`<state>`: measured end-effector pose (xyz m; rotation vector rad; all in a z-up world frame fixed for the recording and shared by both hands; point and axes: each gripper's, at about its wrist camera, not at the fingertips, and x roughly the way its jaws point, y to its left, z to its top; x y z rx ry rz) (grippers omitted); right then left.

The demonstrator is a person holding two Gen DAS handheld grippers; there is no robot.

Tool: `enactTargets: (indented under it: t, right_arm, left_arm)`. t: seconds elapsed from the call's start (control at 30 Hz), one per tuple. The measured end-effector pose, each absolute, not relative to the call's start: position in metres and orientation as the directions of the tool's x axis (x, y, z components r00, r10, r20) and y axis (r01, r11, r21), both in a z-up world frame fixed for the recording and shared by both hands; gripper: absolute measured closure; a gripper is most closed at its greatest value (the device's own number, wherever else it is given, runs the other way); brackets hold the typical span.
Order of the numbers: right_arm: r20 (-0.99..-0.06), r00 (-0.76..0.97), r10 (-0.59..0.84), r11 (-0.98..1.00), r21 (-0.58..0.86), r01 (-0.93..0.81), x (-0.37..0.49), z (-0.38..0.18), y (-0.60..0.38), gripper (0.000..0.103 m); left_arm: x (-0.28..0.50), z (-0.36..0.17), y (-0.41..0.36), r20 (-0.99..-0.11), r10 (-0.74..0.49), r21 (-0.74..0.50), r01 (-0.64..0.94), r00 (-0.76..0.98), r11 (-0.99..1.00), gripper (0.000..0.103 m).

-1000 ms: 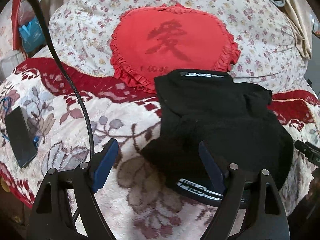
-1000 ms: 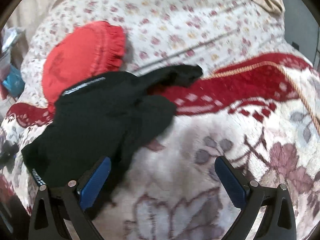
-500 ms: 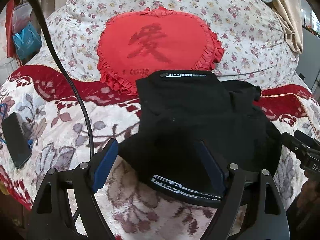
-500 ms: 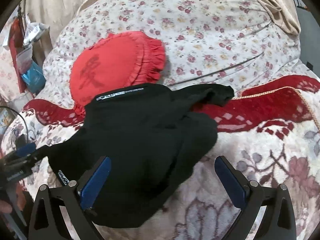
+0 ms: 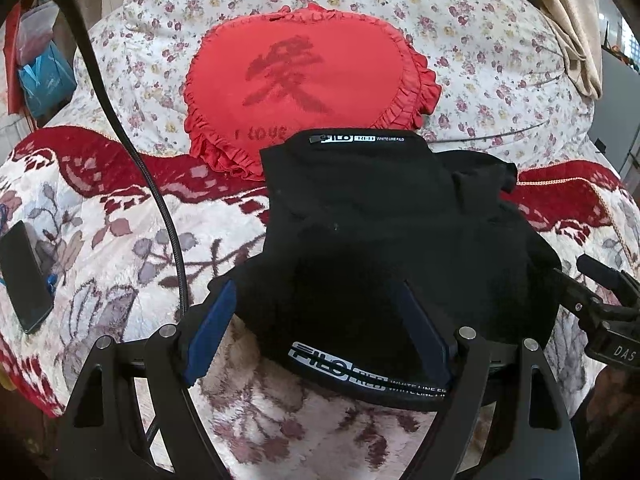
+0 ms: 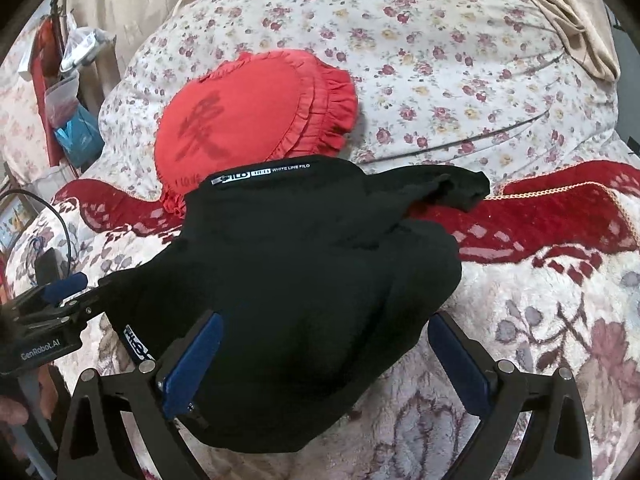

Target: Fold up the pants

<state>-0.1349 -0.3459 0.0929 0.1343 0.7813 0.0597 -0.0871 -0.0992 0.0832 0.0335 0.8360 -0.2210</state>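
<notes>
A dark phone [image 5: 24, 276] lies at the left on the bed's floral blanket [image 5: 120, 248]. The left tool [image 5: 320, 332] and right tool [image 6: 324, 360] both gape wide over the near edge of the black pants [image 5: 380, 240], seemingly without gripping; the pants' far end overlaps the red heart cushion [image 5: 304, 76].

The pants [image 5: 384, 240] are matt black cloth, soft-looking, with glossy white print on the band nearest the jaws. Under them the blanket [image 5: 120, 240] is fuzzy plush, pretty shaggy. Beyond the jaws, the heart pillow [image 5: 296, 80] is smooth red fabric with a frilly edge. The phone [image 5: 24, 276] off to the left is glossy black.
</notes>
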Motion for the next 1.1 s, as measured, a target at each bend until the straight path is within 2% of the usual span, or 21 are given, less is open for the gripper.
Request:
enactTargets:
  t: [0.8, 1.1]
  right_arm:
    - [-0.724, 0.678, 0.127, 0.988, 0.156, -0.018, -0.128, 0.078, -0.340, 0.001]
    - [-0.737, 0.667, 0.109, 0.985, 0.169, 0.026, -0.130, 0.071, -0.364, 0.001]
  left_arm:
    - [-0.081, 0.071, -0.098, -0.767, -0.178, -0.066, 0.200, 0.617, 0.978, 0.020]
    - [-0.085, 0.064, -0.068, -0.783, -0.199, -0.112, 0.181, 0.590, 0.977, 0.020]
